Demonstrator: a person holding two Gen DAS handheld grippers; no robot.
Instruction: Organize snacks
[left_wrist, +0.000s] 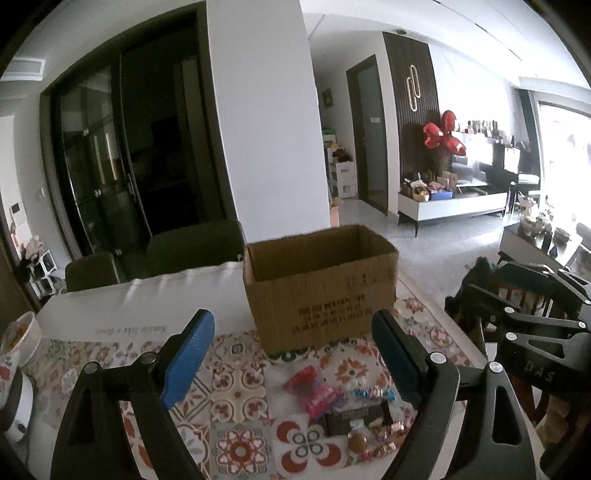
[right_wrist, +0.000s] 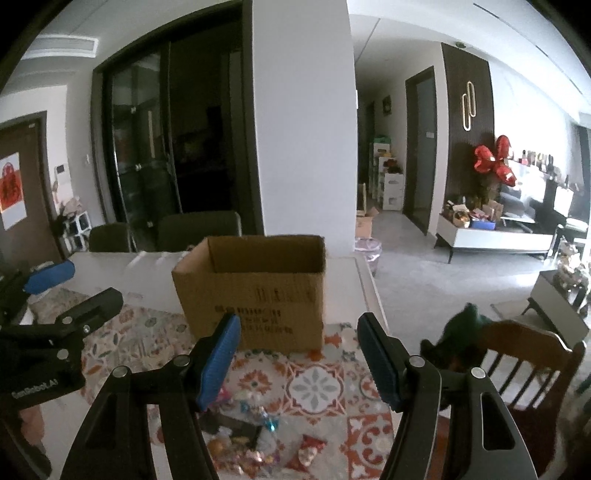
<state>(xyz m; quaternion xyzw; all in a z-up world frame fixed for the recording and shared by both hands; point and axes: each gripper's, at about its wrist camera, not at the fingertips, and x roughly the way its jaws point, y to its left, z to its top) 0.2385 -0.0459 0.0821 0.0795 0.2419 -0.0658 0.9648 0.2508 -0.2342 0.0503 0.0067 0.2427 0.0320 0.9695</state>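
Both tools look alike: the left gripper (left_wrist: 293, 356) and right gripper (right_wrist: 299, 360) have matte black plastic arms with triangular cut-outs, round silver pivot screws, and ribbed blue pads (right_wrist: 218, 365) on the fingers. Pale lettering marks the black housings.

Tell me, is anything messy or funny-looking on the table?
Yes. The snacks lie in a loose, jumbled heap on the patterned tablecloth, in front of the open cardboard box, not inside it. Nothing looks spilled or broken.
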